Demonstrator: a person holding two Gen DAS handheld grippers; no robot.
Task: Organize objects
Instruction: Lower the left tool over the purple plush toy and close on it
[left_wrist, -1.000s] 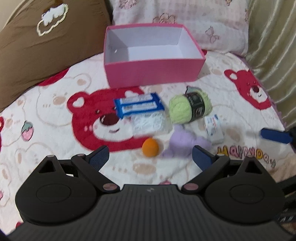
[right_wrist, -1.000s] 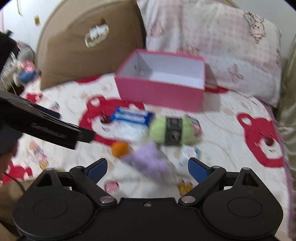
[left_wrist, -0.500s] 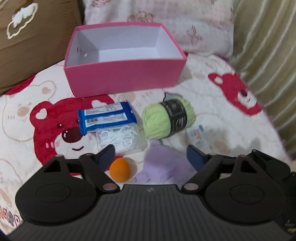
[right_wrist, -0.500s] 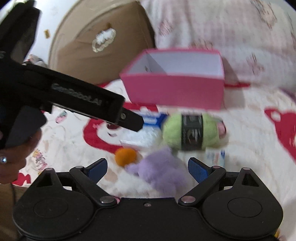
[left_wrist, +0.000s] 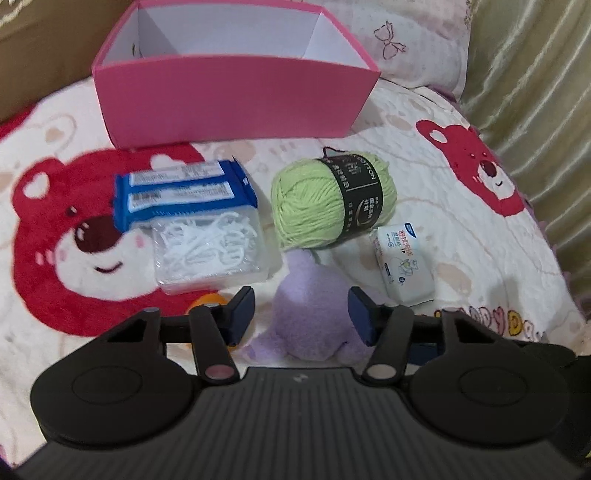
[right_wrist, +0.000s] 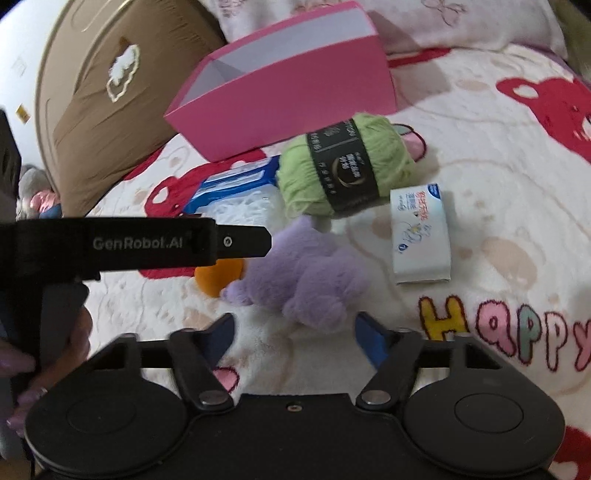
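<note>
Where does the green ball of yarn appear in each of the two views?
Left wrist view: the green yarn lies right of centre, behind the purple plush toy and in front of the pink box.
Right wrist view: the yarn lies upper centre, above the plush.
Shared landmark: the white tissue pack, right of the yarn.

Left gripper (left_wrist: 302, 314) and right gripper (right_wrist: 293, 338) match — black ribbed bodies, round hubs, silver rivets, blue finger pads (right_wrist: 371, 341). At nine o'clock, white "GenRobot.AI" lettering — bare-skinned hand (right_wrist: 26, 369) with painted nails.
</note>
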